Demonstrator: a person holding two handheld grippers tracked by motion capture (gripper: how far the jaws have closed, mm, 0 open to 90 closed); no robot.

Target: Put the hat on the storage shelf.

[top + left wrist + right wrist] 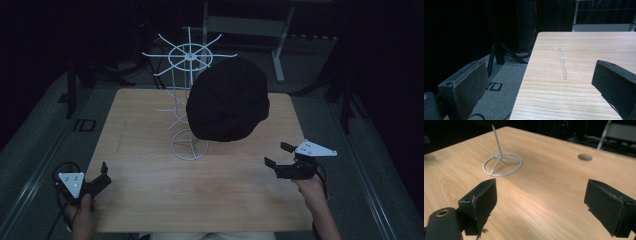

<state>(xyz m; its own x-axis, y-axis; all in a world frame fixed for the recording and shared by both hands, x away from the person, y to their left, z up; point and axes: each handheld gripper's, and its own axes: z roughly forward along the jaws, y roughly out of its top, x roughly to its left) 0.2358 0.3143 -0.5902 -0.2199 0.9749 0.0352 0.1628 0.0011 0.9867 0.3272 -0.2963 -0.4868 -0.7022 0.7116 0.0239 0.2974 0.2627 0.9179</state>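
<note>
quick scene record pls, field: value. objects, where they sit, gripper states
surface: wooden table
stand: white wire rack, ring base on the table near its middle, spoked wheel on top
hat: black cap hanging on the rack's right side, clear of the tabletop
left gripper: jaws open, holding nothing, at the table's near-left edge
right gripper: jaws open, holding nothing, at the table's near right, aimed toward the rack base
table marks: pale scuff near the left edge; round hole in the top
contact: neither gripper touches the rack or the cap
</note>
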